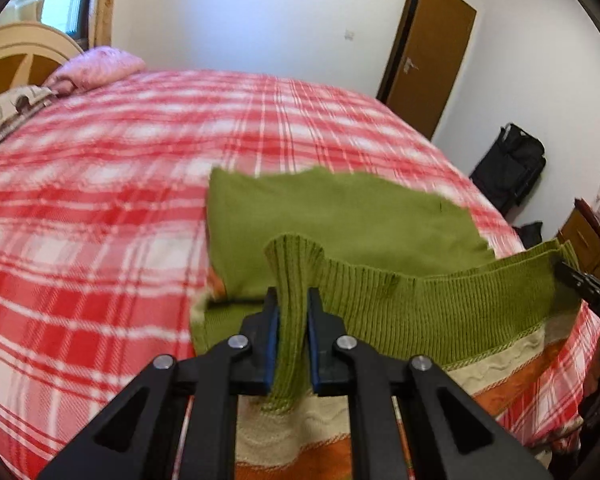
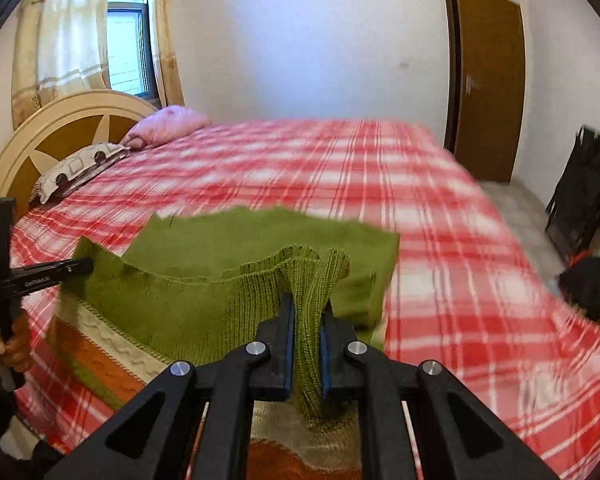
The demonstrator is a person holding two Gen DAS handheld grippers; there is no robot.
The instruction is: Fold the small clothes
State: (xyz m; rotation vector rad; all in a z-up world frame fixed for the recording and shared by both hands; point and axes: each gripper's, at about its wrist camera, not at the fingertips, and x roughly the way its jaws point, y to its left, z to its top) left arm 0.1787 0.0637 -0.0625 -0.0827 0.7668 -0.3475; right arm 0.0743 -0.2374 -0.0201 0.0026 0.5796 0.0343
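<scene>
Two corners of the green sweater's (image 1: 340,216) ribbed hem are pinched: our left hand-held gripper (image 1: 293,336) clamps one at six o'clock, our right hand-held gripper (image 2: 306,344) clamps the other. We judge one fold is just starting; the body lies on the bed (image 1: 100,200), toward twelve o'clock.
</scene>
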